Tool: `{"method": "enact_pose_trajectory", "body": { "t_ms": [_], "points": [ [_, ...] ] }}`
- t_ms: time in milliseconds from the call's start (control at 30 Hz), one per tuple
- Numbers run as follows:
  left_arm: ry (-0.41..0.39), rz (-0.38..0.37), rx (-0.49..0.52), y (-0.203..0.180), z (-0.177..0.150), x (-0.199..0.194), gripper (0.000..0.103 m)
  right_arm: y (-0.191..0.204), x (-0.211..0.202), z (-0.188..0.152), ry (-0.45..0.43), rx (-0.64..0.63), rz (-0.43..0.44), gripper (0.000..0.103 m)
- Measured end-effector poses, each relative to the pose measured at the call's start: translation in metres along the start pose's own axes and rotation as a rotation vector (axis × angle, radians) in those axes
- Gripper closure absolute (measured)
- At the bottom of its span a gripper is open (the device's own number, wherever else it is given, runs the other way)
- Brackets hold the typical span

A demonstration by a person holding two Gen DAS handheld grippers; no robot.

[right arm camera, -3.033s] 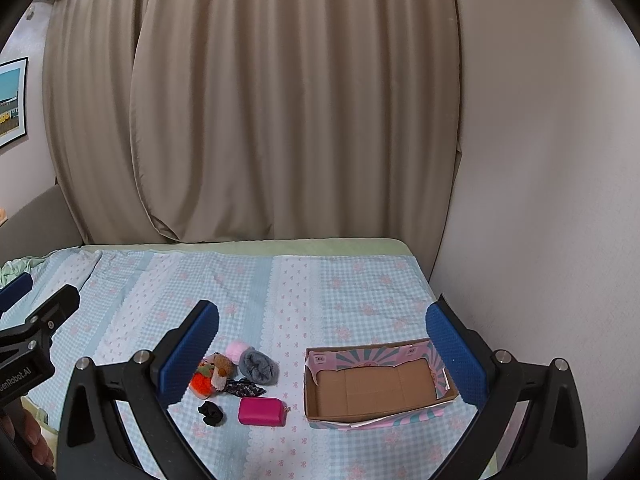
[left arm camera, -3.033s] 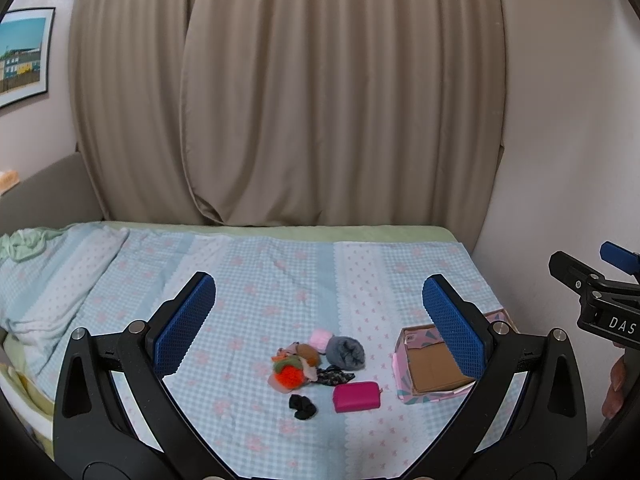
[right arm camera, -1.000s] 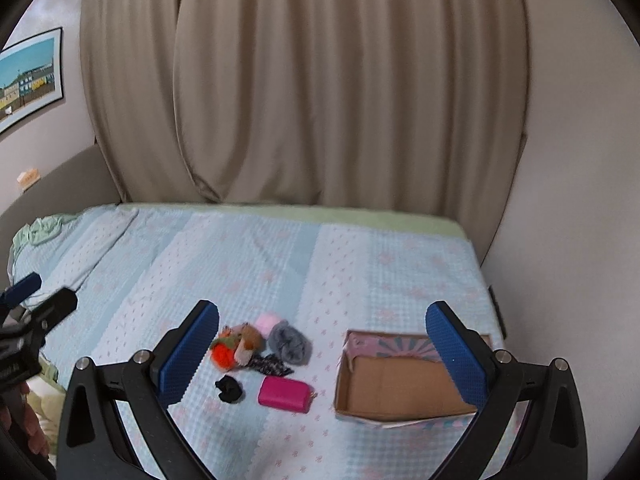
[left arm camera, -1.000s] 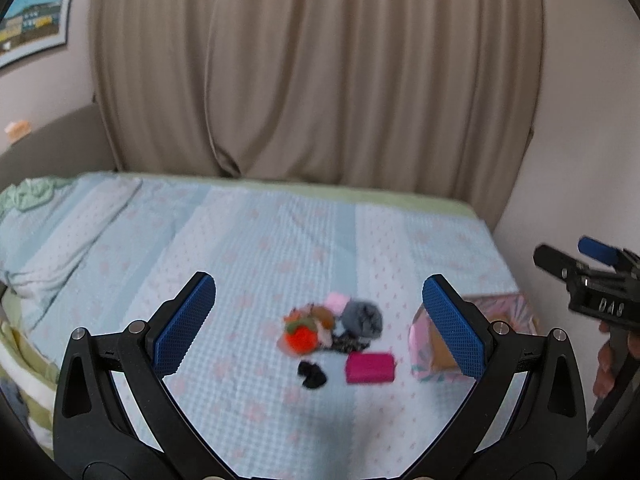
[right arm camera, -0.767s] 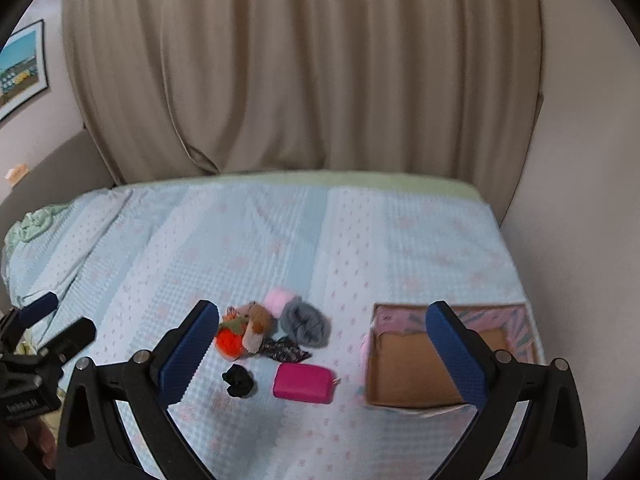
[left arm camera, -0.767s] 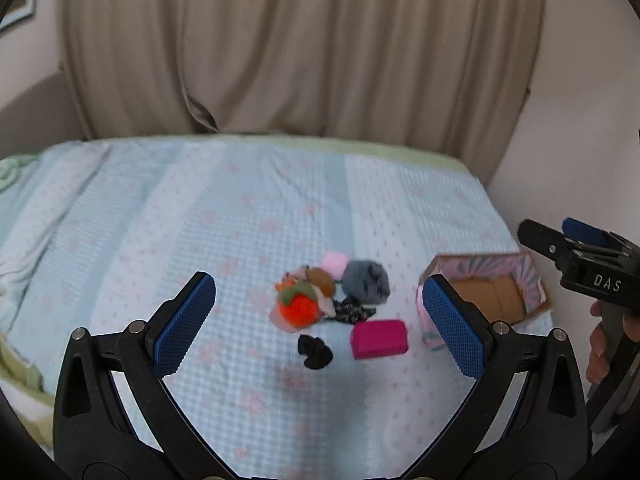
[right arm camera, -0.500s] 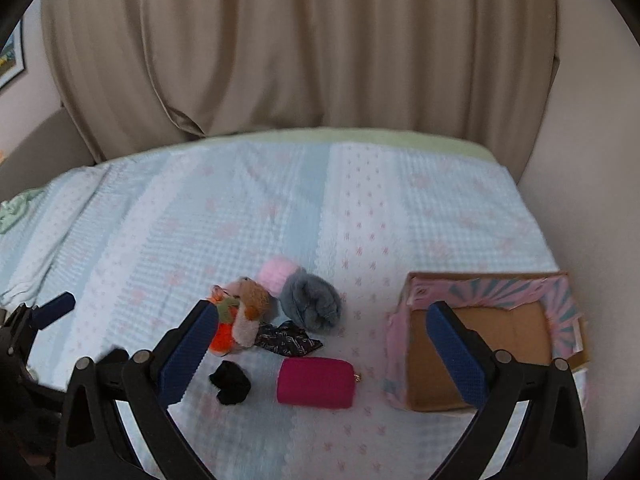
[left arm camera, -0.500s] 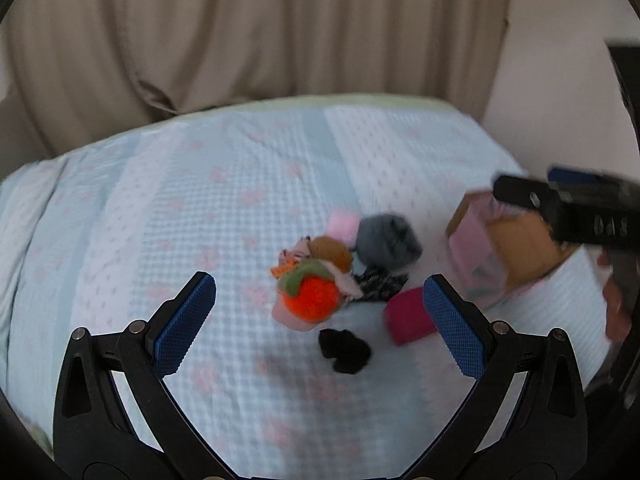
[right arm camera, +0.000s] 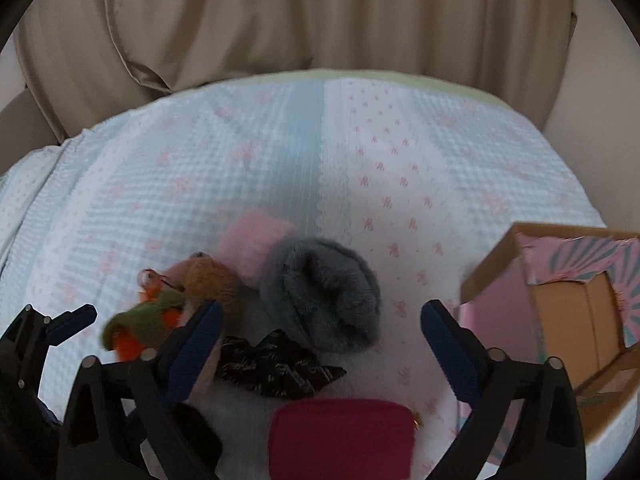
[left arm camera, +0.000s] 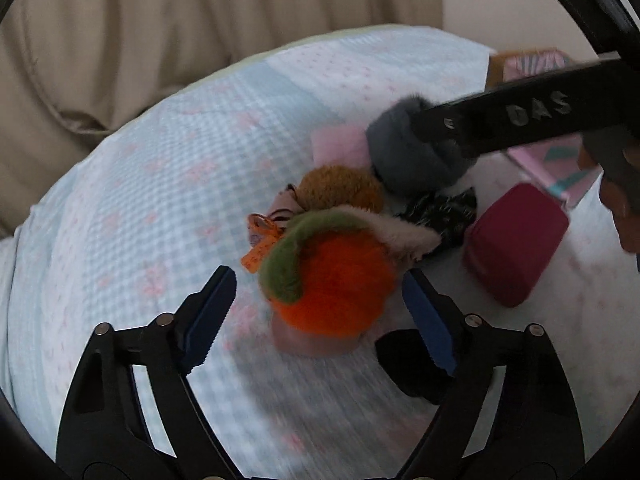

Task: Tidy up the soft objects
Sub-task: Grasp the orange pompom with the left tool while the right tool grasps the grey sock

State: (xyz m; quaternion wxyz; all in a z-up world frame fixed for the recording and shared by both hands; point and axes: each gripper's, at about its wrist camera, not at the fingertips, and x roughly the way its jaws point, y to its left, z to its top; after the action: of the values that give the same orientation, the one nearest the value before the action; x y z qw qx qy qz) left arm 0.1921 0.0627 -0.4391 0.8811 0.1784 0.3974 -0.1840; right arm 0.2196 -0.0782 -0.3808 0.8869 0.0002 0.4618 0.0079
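Note:
A pile of soft things lies on the bed. An orange and green plush ball sits between the open jaws of my left gripper, without touching the pads. A brown plush, a pink fluffy piece, a grey fluffy roll, a black patterned scrunchie, a black scrunchie and a magenta pouch lie around it. My right gripper is open, its jaws on either side of the grey roll. The magenta pouch lies just below it.
A pink cardboard box stands open and tipped at the right, brown inside. The bed cover is pale blue and white check. Beige curtains hang behind the bed. The right gripper's arm crosses the left wrist view.
Both grippers have dropped down and forward to the pile. The left one now straddles the orange plush and the right one straddles the grey roll. Both stay open.

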Motion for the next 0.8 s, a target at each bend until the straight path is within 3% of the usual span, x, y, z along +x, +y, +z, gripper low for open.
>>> {"method": "enact_pose_trajectory", "body": {
  "t_ms": [133,333,400,433,600,800],
  "points": [
    [-0.012,-0.026,0.055,-0.005,-0.002,0.013,0.027,-0.002,0.026,0.004,0.007,0.012,-0.007,0.008],
    [-0.003,-0.061,0.102,-0.008,0.001,0.025,0.045,-0.006,0.057,0.01,0.032,0.014,0.02,0.009],
    [0.003,-0.075,0.1,-0.004,0.003,0.027,0.061,-0.006,0.065,0.012,0.046,0.018,0.043,0.025],
    [0.009,-0.073,0.103,-0.003,0.004,0.029,0.063,-0.007,0.07,0.013,0.055,0.026,0.063,0.029],
    [0.017,-0.117,0.08,0.008,0.009,0.03,0.066,-0.004,0.074,0.016,0.047,0.017,0.076,0.049],
    [-0.005,-0.158,-0.036,0.027,0.015,0.017,0.067,-0.005,0.066,0.014,0.019,0.029,0.081,0.062]
  ]
}}
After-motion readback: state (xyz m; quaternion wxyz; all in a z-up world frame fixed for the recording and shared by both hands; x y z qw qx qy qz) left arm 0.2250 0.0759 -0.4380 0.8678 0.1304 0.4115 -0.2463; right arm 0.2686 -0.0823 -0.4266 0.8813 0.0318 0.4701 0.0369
